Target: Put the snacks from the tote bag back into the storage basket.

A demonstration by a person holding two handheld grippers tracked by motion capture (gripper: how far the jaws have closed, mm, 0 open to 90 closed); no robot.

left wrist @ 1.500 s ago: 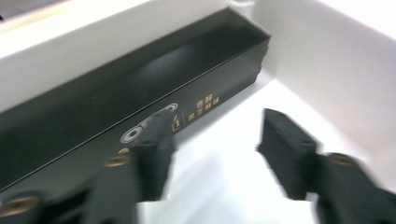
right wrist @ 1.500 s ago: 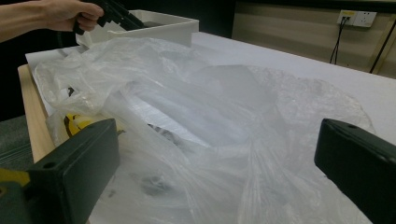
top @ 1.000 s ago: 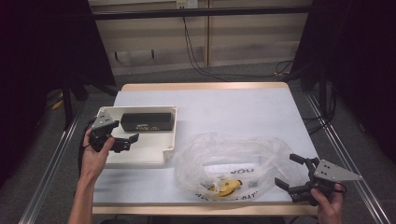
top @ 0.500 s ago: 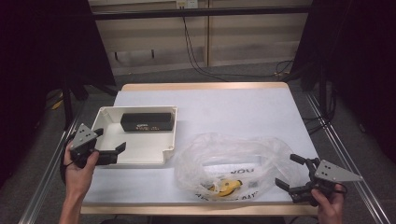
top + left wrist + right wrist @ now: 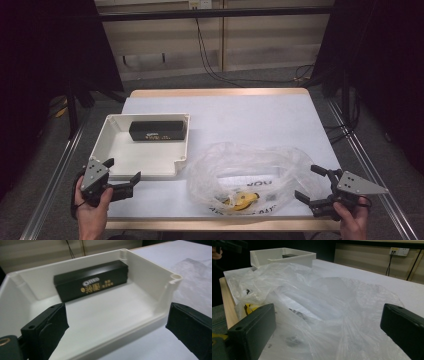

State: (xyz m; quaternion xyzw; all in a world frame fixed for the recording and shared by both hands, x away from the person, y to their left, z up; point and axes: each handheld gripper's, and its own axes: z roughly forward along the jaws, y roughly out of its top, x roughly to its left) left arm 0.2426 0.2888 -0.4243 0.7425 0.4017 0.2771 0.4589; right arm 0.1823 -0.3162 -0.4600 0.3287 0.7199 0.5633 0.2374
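A white open tray (image 5: pixel 116 150) lies on the left of the table, and a black oblong box with gold print (image 5: pixel 157 131) rests against its far wall. My left gripper (image 5: pixel 122 170) hovers open just off the tray's near-left corner. In the left gripper view its jaws (image 5: pixel 117 335) frame the tray wall (image 5: pixel 150 265) and the black box (image 5: pixel 91 283), holding nothing. A crumpled clear plastic bag (image 5: pixel 250 170) with a yellow item inside (image 5: pixel 242 200) lies at front centre. My right gripper (image 5: pixel 307 182) stands open at the bag's right edge, with the bag (image 5: pixel 324 302) between its jaws and ungripped.
The table top is white with a wooden front edge (image 5: pixel 210 225). Metal rails run along both sides. Behind the bag and tray the far table surface (image 5: pixel 250 115) is bare. In the right gripper view the tray (image 5: pixel 284 255) stands beyond the bag.
My left gripper has pulled back from over the tray's left side, out past its left wall, then to the near-left corner. The right gripper and the bag have stayed still.
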